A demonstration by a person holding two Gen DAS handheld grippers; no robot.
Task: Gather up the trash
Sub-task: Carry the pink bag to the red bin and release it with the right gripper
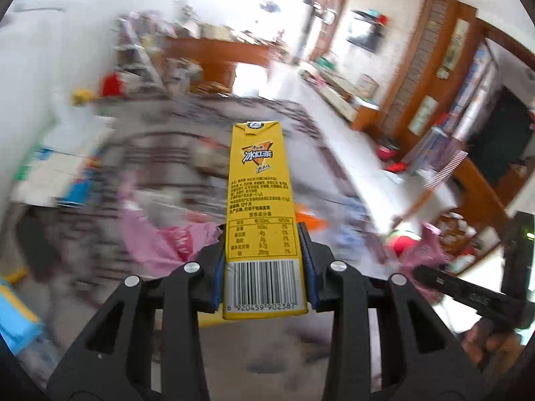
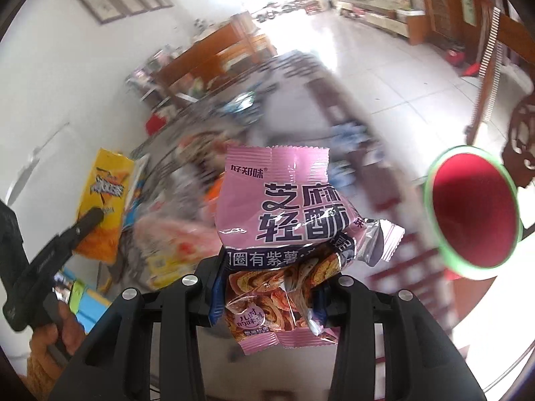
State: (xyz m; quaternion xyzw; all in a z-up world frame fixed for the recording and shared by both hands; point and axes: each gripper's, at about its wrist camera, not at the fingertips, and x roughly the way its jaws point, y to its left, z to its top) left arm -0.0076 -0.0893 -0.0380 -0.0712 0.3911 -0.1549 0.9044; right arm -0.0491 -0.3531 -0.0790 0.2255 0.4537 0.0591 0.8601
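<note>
My left gripper (image 1: 264, 254) is shut on a yellow iced-tea carton (image 1: 260, 207), which stands upright between the blue pads; the carton also shows in the right wrist view (image 2: 102, 200). My right gripper (image 2: 267, 284) is shut on a pink crumpled snack wrapper (image 2: 281, 207), also seen at the right of the left wrist view (image 1: 429, 250). A red bin with a green rim (image 2: 473, 214) is open at the right of the wrapper, and shows blurred in the left wrist view (image 1: 403, 242).
A blurred table with a patterned cloth (image 2: 301, 67) carries more wrappers and packets (image 1: 160, 237). A wooden bench (image 1: 217, 56) stands behind, a tiled floor (image 2: 401, 67) to the right. A carved wooden chair (image 2: 521, 127) is beside the bin.
</note>
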